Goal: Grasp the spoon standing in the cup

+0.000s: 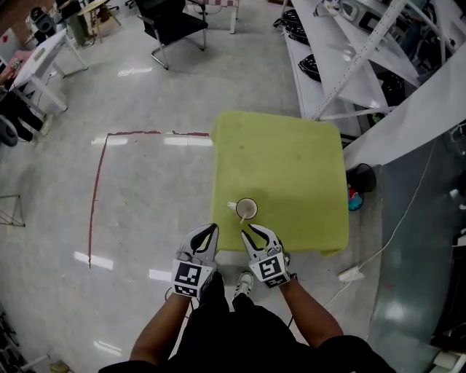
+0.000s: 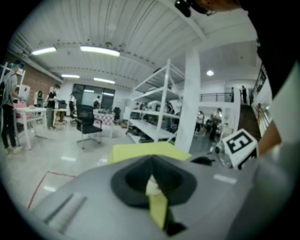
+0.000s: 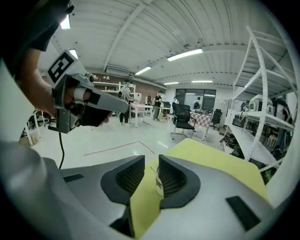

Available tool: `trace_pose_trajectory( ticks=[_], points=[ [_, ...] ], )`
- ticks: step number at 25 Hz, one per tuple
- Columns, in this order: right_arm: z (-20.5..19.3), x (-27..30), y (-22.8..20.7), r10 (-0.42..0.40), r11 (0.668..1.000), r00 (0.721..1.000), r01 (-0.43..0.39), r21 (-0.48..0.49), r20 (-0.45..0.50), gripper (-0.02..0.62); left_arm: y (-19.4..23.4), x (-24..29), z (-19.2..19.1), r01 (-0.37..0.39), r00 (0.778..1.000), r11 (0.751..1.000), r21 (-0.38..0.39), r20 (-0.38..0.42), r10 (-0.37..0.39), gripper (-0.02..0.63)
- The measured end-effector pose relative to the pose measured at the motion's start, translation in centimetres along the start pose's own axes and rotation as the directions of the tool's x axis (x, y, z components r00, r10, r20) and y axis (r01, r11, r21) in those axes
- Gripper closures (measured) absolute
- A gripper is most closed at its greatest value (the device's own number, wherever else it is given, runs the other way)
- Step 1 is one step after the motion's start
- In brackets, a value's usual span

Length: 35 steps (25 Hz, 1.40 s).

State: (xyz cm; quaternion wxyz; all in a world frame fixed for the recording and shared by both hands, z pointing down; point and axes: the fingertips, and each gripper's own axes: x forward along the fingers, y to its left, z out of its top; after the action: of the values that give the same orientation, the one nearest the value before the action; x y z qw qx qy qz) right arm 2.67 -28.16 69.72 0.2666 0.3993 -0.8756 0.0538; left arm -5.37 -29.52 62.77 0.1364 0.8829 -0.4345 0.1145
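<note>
A white cup (image 1: 247, 210) stands near the front edge of the yellow-green table (image 1: 291, 167), and the handle of the spoon (image 1: 232, 206) in it leans out to the left. My right gripper (image 1: 256, 230) hovers just in front of the cup, open, with nothing between its pads. In the right gripper view the cup (image 3: 157, 184) and the spoon handle (image 3: 153, 170) show through the gap between the jaws of the right gripper (image 3: 151, 161). My left gripper (image 1: 212, 229) hangs at the table's front left edge, shut and empty. Through a sliver under its jaws (image 2: 151, 159) a bit of the cup (image 2: 153, 186) shows.
A black office chair (image 1: 171, 22) stands far back. White shelving (image 1: 342, 65) runs along the right. Red tape (image 1: 98, 189) marks the floor to the left. A white cable with a power strip (image 1: 351, 274) lies right of the table. The person's shoes (image 1: 245, 283) are under the front edge.
</note>
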Motion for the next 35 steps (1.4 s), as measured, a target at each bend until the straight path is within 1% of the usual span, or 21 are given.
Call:
trace_pose_trajectory(
  ticks=[2, 3, 6, 10, 12, 15, 18, 19, 23, 27, 31, 35],
  points=[
    [-0.8, 0.9, -0.1, -0.006, 0.999, 0.999, 0.005, -0.038, -0.036, 0.485, 0.2, -0.1, -0.5, 0.002, 1.0, 1.0, -0.007, -0.008, -0.002, 0.6],
    [-1.1, 1.3, -0.2, -0.012, 0.998, 0.999, 0.009, -0.056, -0.049, 0.478, 0.3, -0.1, -0.8, 0.002, 1.0, 1.0, -0.01, -0.013, -0.002, 0.6],
    [-1.4, 2.1, -0.1, -0.035, 0.99, 0.997, 0.025, -0.141, -0.071, 0.477, 0.7, -0.2, -1.1, -0.001, 1.0, 1.0, -0.021, -0.018, 0.001, 0.6],
    [-1.6, 3.3, 0.3, -0.07, 0.943, 0.994, 0.039, -0.33, -0.083, 0.486, 2.7, -1.0, -1.0, -0.045, 0.999, 0.997, -0.069, -0.003, 0.045, 0.6],
    [-2.1, 3.9, 0.3, -0.087, 0.923, 0.992, 0.044, -0.381, -0.096, 0.5, 3.5, -1.4, -0.9, -0.061, 0.998, 0.995, -0.074, -0.001, 0.061, 0.6],
    [-2.6, 4.5, 0.0, -0.11, 0.905, 0.987, 0.053, -0.421, -0.114, 0.525, 4.1, -1.8, -0.7, -0.072, 0.997, 0.994, -0.077, 0.003, 0.072, 0.6],
    [-2.8, 4.8, -0.1, -0.114, 0.901, 0.985, 0.046, -0.431, -0.132, 0.572, 4.0, -1.9, -0.6, -0.07, 0.997, 0.994, -0.083, 0.006, 0.071, 0.6],
    [-2.8, 4.8, 0.0, -0.111, 0.899, 0.984, 0.042, -0.435, -0.136, 0.578, 3.9, -1.9, -0.5, -0.066, 0.998, 0.994, -0.084, 0.007, 0.066, 0.6],
    [-2.1, 4.6, 0.2, -0.105, 0.903, 0.987, 0.042, -0.429, -0.124, 0.583, 3.3, -1.8, -0.4, -0.052, 0.999, 0.995, -0.085, 0.009, 0.053, 0.6],
    [-1.6, 4.4, 0.3, -0.107, 0.906, 0.988, 0.049, -0.421, -0.114, 0.583, 2.9, -1.8, -0.2, -0.054, 0.998, 0.995, -0.086, 0.019, 0.055, 0.6],
    [-0.8, 3.8, 0.2, -0.108, 0.933, 0.99, 0.067, -0.354, -0.096, 0.583, 2.2, -1.9, 0.1, -0.047, 0.998, 0.995, -0.087, 0.029, 0.049, 0.6],
    [0.8, 2.7, -0.6, -0.134, 0.957, 0.989, 0.116, -0.264, -0.054, 0.583, 1.7, -2.0, 0.7, -0.04, 0.998, 0.996, -0.086, 0.039, 0.043, 0.6]
  ],
)
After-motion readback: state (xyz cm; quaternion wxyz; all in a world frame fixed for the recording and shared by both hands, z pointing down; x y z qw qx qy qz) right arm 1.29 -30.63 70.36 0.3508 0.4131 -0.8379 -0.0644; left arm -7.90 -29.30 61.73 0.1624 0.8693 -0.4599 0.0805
